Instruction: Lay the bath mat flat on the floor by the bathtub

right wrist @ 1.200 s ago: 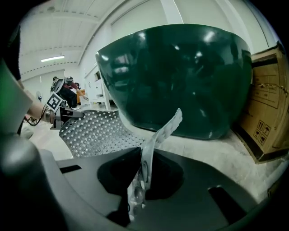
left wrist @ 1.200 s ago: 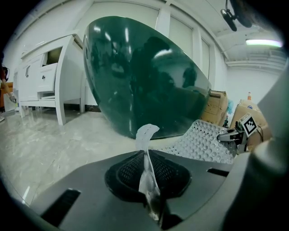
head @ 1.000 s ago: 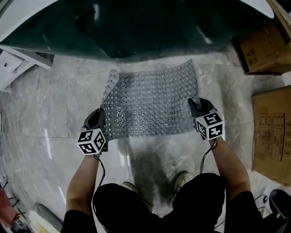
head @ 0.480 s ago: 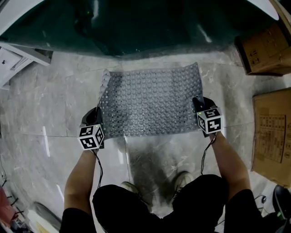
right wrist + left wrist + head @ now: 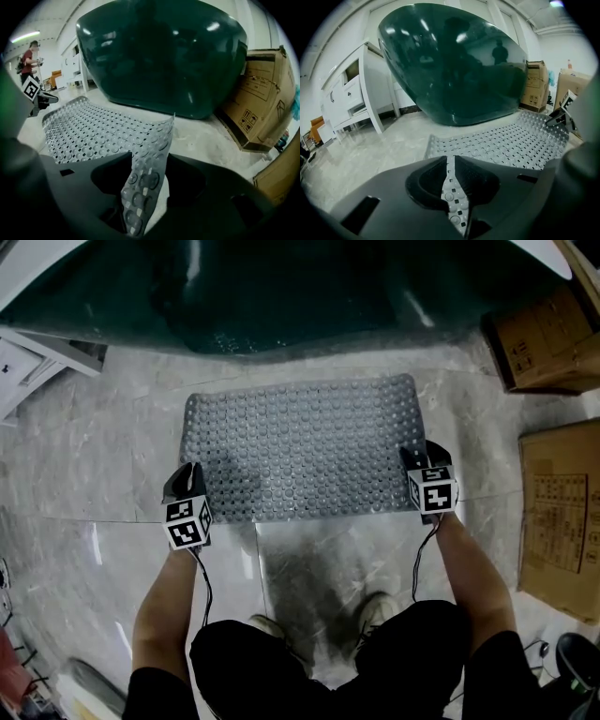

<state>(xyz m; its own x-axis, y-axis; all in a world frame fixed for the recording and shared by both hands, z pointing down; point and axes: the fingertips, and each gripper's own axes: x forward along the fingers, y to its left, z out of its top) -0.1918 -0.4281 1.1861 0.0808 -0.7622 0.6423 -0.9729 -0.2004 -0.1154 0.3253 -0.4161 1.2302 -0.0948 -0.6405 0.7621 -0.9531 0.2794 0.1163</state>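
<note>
Left tongs (image 5: 185, 476) are clamped on the near left corner of the mat (image 5: 300, 442). It lies, seemingly almost flat, on the floor (image 5: 94, 446) beside the bathtub (image 5: 281, 287). Right tongs (image 5: 419, 457) have just opened, and the curled near right corner stands loose between them.

Mat (image 5: 93, 131) corner between tool (image 5: 146, 161) jaws (just opened), bathtub (image 5: 159, 56)

readable text: none | cardboard box (image 5: 561, 512): print, too small to read
</note>
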